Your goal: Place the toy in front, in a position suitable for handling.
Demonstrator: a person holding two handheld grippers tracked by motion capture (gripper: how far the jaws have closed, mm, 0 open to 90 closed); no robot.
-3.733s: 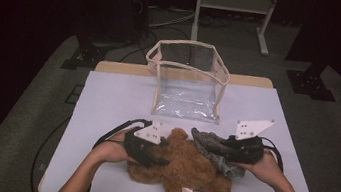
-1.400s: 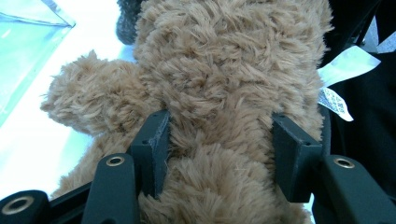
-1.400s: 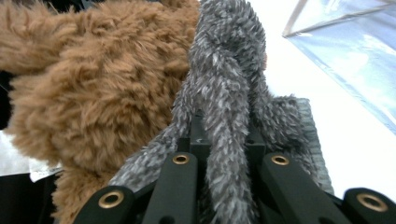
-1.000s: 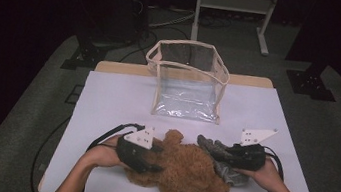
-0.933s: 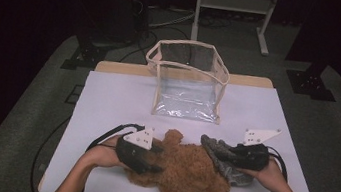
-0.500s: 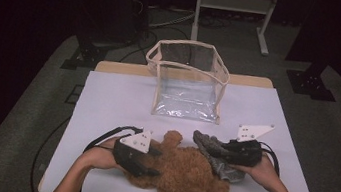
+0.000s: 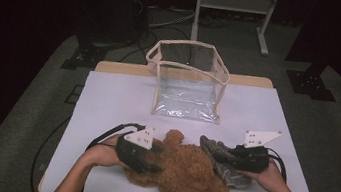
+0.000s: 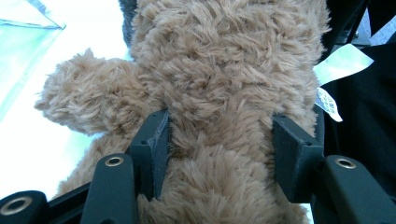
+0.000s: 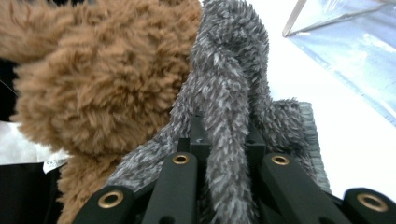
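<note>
Brown plush bear (image 7: 183,171): near table edge, soft, light, compressible; best gripped at a limb or torso. Left gripper (image 8: 219,149), jaws part-open, squeezes its fur. Right gripper (image 9: 229,154), jaws nearly closed, pinches the grey furry cloth (image 7: 220,156) alongside. White table (image 7: 112,98); clear bag (image 7: 187,86) beyond; dark room.

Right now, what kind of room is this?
Probably a recording studio or lab, not a home: a white table ringed by dark curtains, floor cables, and a metal stand behind.
</note>
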